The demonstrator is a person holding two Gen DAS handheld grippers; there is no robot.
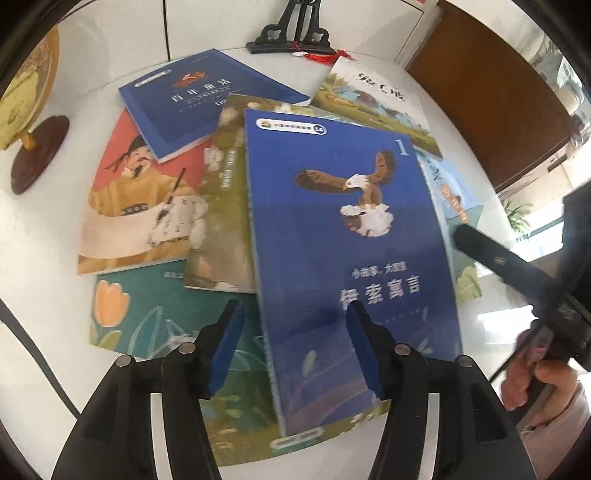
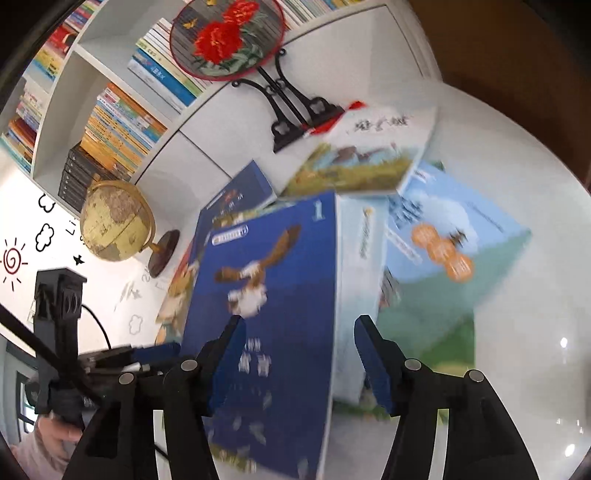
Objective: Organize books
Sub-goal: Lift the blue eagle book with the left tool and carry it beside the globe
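Several books lie in a loose overlapping pile on a white table (image 1: 51, 258). On top is a blue book with an eagle (image 1: 351, 236), also in the right wrist view (image 2: 266, 295). Under it lie an olive book (image 1: 221, 206), a red book with a robed man (image 1: 144, 195), a dark blue book (image 1: 207, 99), a teal tulip book (image 1: 159, 325), a light blue book (image 2: 454, 254) and a landscape book (image 2: 369, 155). My left gripper (image 1: 295, 325) is open just above the eagle book's near end. My right gripper (image 2: 299, 339) is open above the same book's right edge.
A globe on a dark stand (image 1: 29, 122) is at the table's left. A black fan stand (image 1: 291, 33) with a red-flower fan (image 2: 229, 37) is at the back. A white bookshelf full of books (image 2: 118, 110) is behind. A brown panel (image 1: 491, 96) is at right.
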